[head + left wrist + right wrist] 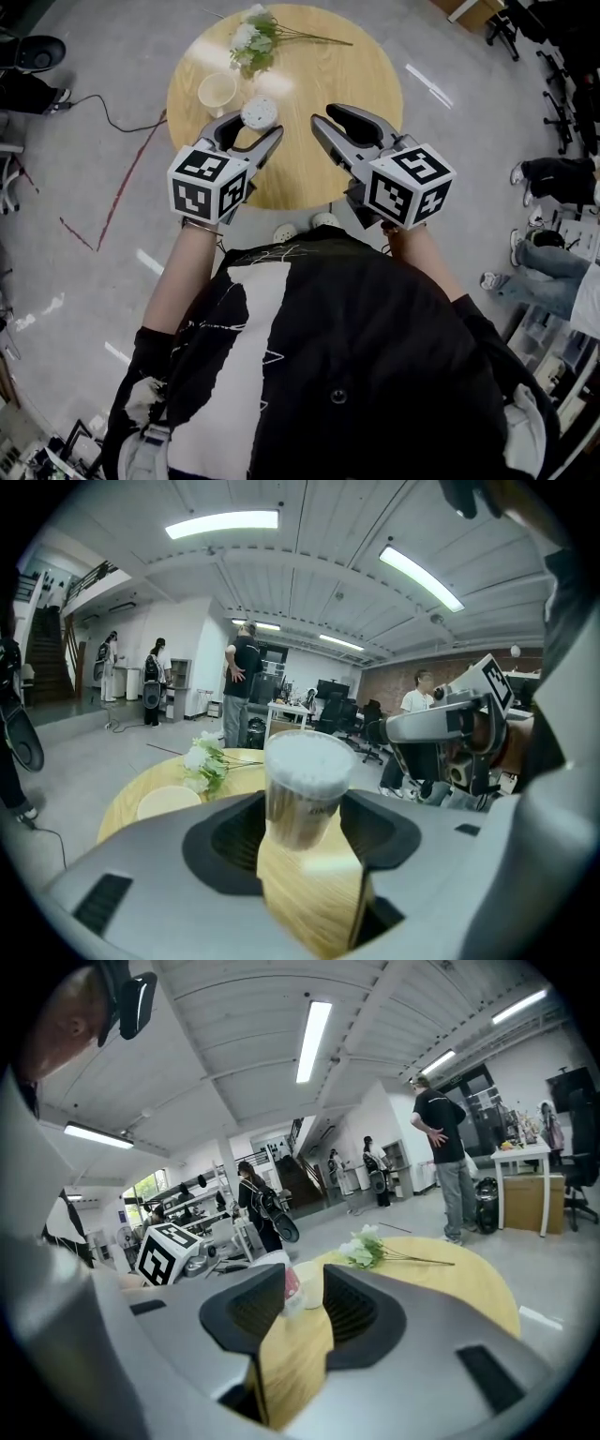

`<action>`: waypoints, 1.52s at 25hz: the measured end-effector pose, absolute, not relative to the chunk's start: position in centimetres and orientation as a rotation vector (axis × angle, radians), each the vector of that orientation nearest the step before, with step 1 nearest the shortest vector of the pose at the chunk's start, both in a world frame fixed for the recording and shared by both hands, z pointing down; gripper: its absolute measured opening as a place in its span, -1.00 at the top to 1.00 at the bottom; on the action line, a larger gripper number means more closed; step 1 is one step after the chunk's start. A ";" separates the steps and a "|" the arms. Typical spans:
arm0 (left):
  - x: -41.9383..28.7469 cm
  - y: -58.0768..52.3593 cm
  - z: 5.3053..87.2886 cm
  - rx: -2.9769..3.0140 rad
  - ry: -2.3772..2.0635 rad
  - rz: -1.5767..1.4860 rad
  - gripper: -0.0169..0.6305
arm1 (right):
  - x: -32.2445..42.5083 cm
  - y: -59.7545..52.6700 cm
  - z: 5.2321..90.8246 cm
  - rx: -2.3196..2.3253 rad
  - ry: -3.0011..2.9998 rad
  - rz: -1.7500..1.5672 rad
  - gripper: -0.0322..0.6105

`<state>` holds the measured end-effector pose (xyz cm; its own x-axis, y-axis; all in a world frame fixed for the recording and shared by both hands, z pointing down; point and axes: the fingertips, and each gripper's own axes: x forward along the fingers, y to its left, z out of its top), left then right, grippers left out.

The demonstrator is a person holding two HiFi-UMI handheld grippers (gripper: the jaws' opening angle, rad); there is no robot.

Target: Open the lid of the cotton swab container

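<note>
The cotton swab container (260, 111) is a clear tub with a white round top, standing on the round wooden table (347, 75). My left gripper (254, 125) has its jaws wide around it. In the left gripper view the container (307, 785) stands upright between the pads (234, 832), which touch its sides. My right gripper (325, 116) hovers to the right of the container, open and with nothing in it. In the right gripper view the container (281, 1281) shows beyond the parted jaws, apart from them. I cannot tell how the lid sits.
A white cup (217, 92) stands left of the container, and a bunch of white flowers (253, 37) lies at the table's far edge. A black cable (112, 117) runs over the floor at left. People and office chairs (553, 178) are at the right.
</note>
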<state>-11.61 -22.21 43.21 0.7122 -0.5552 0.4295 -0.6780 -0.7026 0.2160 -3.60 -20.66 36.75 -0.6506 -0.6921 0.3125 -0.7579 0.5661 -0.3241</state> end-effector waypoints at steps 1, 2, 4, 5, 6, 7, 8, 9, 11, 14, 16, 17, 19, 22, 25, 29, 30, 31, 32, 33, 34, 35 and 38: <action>-11.6 -22.0 42.9 2.561 -0.957 0.472 0.14 | -3.9 -20.6 36.6 1.200 -2.662 0.651 0.48; -11.4 -21.8 42.7 2.561 -0.950 0.464 0.14 | -4.2 -20.5 36.4 1.165 -2.680 0.644 0.46; -11.0 -21.4 42.2 2.559 -0.930 0.443 0.15 | -4.5 -20.3 36.0 1.095 -2.715 0.625 0.44; -10.8 -21.2 41.8 2.558 -0.917 0.435 0.15 | -4.6 -20.1 35.8 1.059 -2.732 0.617 0.42; -10.7 -20.9 41.5 2.560 -0.901 0.432 0.15 | -4.8 -20.0 35.4 1.021 -2.747 0.609 0.41; -10.6 -20.6 41.1 2.563 -0.880 0.433 0.15 | -5.1 -19.9 34.9 0.984 -2.760 0.600 0.39; -10.5 -20.4 40.7 2.568 -0.856 0.438 0.15 | -5.4 -19.9 34.5 0.950 -2.772 0.590 0.37; -10.4 -20.2 40.4 2.575 -0.831 0.447 0.15 | -5.7 -19.9 34.0 0.917 -2.783 0.580 0.37; -10.2 -20.0 39.9 2.592 -0.795 0.471 0.14 | -6.1 -20.0 33.4 0.856 -2.801 0.561 0.35; -9.5 -19.8 39.2 2.617 -0.762 0.498 0.14 | -6.1 -19.9 32.7 0.771 -2.821 0.533 0.30; -9.0 -19.6 38.6 2.635 -0.739 0.517 0.14 | -6.0 -19.6 32.2 0.707 -2.834 0.507 0.29; -8.7 -19.5 38.3 2.647 -0.727 0.533 0.14 | -6.0 -19.4 31.9 0.674 -2.837 0.489 0.27; -8.3 -19.4 37.9 2.667 -0.706 0.573 0.14 | -5.9 -19.2 31.7 0.615 -2.836 0.451 0.23; -7.8 -19.3 37.4 2.683 -0.667 0.612 0.14 | -5.9 -18.8 31.6 0.547 -2.828 0.410 0.17; -7.3 -18.8 36.9 2.692 -0.609 0.635 0.14 | -6.0 -18.4 31.3 0.481 -2.827 0.375 0.11; -6.7 -18.3 36.3 2.704 -0.541 0.651 0.14 | -6.4 -18.0 30.9 0.385 -2.843 0.315 0.09; -6.6 -18.3 36.2 2.708 -0.531 0.650 0.15 | -6.5 -17.9 30.9 0.364 -2.846 0.295 0.09; -6.4 -18.3 36.0 2.714 -0.524 0.654 0.15 | -6.6 -17.9 30.8 0.348 -2.846 0.274 0.09; -6.3 -18.3 35.9 2.721 -0.520 0.664 0.15 | -6.6 -17.9 30.8 0.338 -2.842 0.256 0.09; -6.2 -18.4 35.8 2.730 -0.515 0.677 0.15 | -6.5 -18.1 30.8 0.334 -2.838 0.241 0.08; -6.1 -18.5 35.7 2.737 -0.509 0.687 0.15 | -6.5 -18.2 30.7 0.330 -2.836 0.230 0.08; -5.9 -18.5 35.5 2.745 -0.502 0.694 0.15 | -6.4 -18.4 30.6 0.326 -2.836 0.219 0.08; -5.4 -18.3 35.0 2.770 -0.475 0.711 0.15 | -6.3 -18.2 30.1 0.299 -2.846 0.179 0.08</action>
<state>-5.38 -18.25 34.99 0.8286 -0.2496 0.5012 -0.3675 -0.9178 0.1504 -6.32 -18.22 30.12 -0.9411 -0.1863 0.2821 -0.2201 0.9710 -0.0930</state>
